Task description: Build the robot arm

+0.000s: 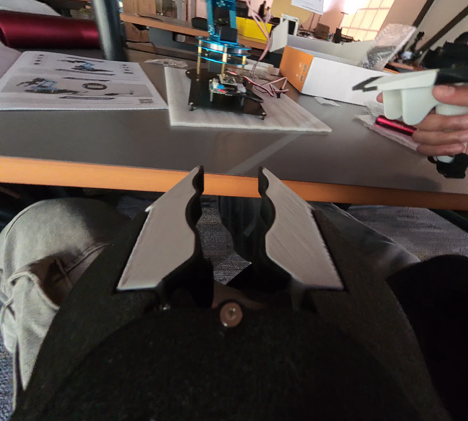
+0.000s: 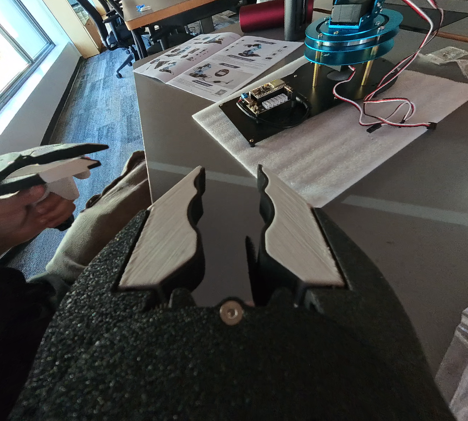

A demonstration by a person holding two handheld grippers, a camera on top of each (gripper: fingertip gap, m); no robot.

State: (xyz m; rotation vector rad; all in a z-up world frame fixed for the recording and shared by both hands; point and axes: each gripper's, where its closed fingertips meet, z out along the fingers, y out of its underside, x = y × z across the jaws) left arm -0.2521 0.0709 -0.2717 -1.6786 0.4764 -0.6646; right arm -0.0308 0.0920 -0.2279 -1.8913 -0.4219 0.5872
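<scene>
Right wrist view shows the right gripper, jaws apart and empty, over the grey table near a foam sheet bearing a small blue robot arm, while the left gripper, likewise empty, hangs seemingly below the table edge, an open booklet and office chairs beyond.

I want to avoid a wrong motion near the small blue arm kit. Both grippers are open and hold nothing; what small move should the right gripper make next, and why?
Probably ease the right gripper forward and a little right, toward the loose servo wire plugs on the white foam sheet. It hangs open and empty above bare table, nearer the kit than the left gripper, which sits below the table edge.
</scene>
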